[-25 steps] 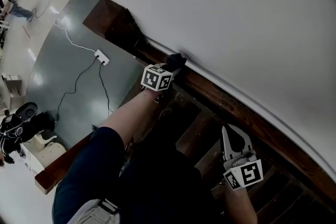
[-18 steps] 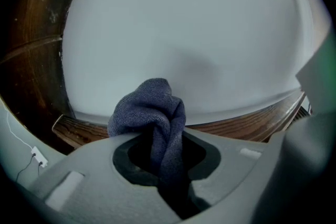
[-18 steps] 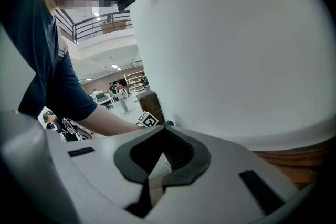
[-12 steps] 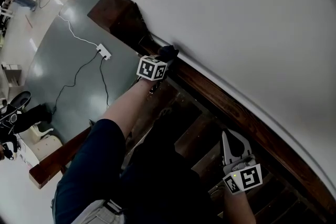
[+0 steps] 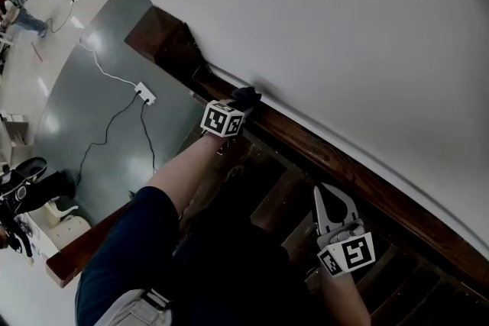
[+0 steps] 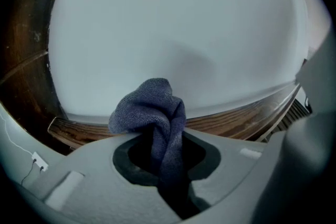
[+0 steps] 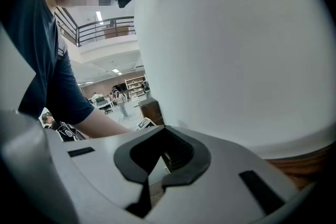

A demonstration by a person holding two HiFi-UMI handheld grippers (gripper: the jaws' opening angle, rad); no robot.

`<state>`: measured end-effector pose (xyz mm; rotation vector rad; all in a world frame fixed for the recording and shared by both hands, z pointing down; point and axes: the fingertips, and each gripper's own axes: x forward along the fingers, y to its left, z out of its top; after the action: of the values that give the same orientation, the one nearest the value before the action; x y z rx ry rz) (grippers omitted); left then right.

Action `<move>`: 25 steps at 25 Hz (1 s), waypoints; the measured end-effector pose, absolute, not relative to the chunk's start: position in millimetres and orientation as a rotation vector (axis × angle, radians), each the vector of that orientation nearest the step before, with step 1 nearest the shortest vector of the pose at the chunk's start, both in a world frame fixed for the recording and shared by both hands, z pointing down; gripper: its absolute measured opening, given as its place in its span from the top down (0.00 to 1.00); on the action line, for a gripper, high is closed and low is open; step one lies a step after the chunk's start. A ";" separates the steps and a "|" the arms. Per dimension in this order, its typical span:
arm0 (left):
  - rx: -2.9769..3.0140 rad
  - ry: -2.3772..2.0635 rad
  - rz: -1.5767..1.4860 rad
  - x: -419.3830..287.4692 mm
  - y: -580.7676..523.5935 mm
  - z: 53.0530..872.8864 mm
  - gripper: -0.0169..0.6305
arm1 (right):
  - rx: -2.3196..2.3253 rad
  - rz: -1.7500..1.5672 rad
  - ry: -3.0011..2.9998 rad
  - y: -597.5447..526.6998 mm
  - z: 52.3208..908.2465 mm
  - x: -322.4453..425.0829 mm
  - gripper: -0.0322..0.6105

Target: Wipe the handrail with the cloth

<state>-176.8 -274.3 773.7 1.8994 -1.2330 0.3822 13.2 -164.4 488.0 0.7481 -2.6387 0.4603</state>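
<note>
left gripper (image 6: 169,165): jaws clamped on blue cloth (image 6: 151,113) | cloth: bunched on the wooden handrail (image 5: 345,166), beside white wall (image 5: 344,34) | right gripper (image 5: 327,193): jaws together, nothing between, below the handrail

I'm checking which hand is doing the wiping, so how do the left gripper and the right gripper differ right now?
The left gripper has its fingers shut on a blue cloth, while the right gripper has its fingers shut on nothing. In the head view, the left gripper is up at the wooden handrail, and the right gripper hangs lower, off the rail. Both are the same kind of two-finger tool.
</note>
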 end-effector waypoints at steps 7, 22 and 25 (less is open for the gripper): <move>2.007 -1.119 0.283 -108.6 -244.0 696.0 0.85 | 0.816 0.451 -2.676 -148.9 461.2 32.7 0.94; 2.463 -0.721 0.003 47.0 -136.4 417.4 0.85 | 1.096 0.372 -2.790 -116.2 377.0 98.8 0.94; 2.584 -0.648 -0.011 75.7 -114.5 370.5 0.85 | 1.164 0.364 -2.802 -101.8 354.4 118.8 0.94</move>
<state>75.7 -114.5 370.5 2.5835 -0.6479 -0.0114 118.8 -101.8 354.4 1.1645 -2.8018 0.3644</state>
